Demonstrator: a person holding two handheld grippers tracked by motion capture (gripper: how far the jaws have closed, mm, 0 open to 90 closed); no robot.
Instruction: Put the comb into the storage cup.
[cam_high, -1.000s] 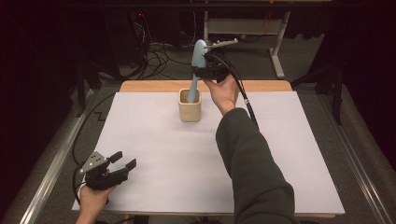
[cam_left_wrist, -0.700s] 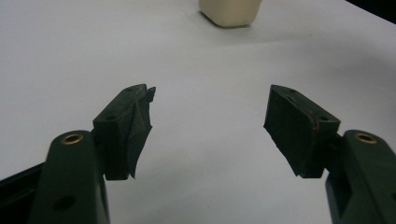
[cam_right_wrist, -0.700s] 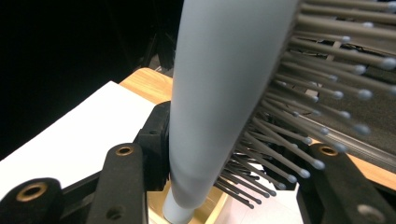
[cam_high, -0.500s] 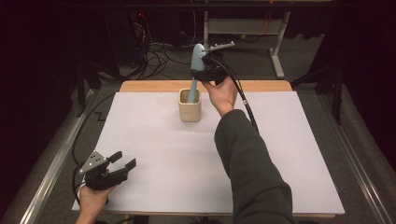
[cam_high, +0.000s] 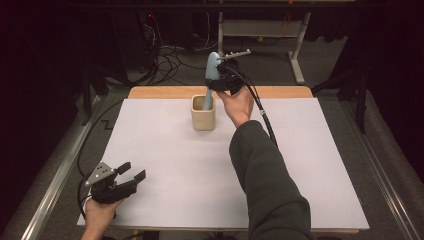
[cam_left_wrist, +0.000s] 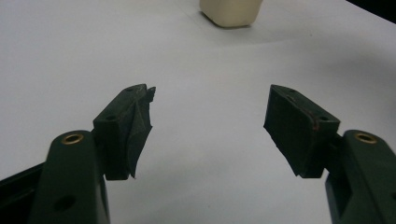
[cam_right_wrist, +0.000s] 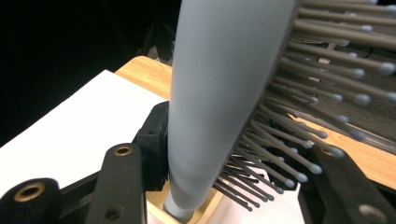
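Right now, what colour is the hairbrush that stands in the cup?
The hairbrush is pale grey-blue, with grey bristles; the right gripper view shows it best.

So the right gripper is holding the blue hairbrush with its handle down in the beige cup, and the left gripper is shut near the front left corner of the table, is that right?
Not quite: the left gripper is open, its jaws wide apart with nothing between them, as the left gripper view shows. The rest holds: the right gripper grips the blue hairbrush, handle down in the beige cup.
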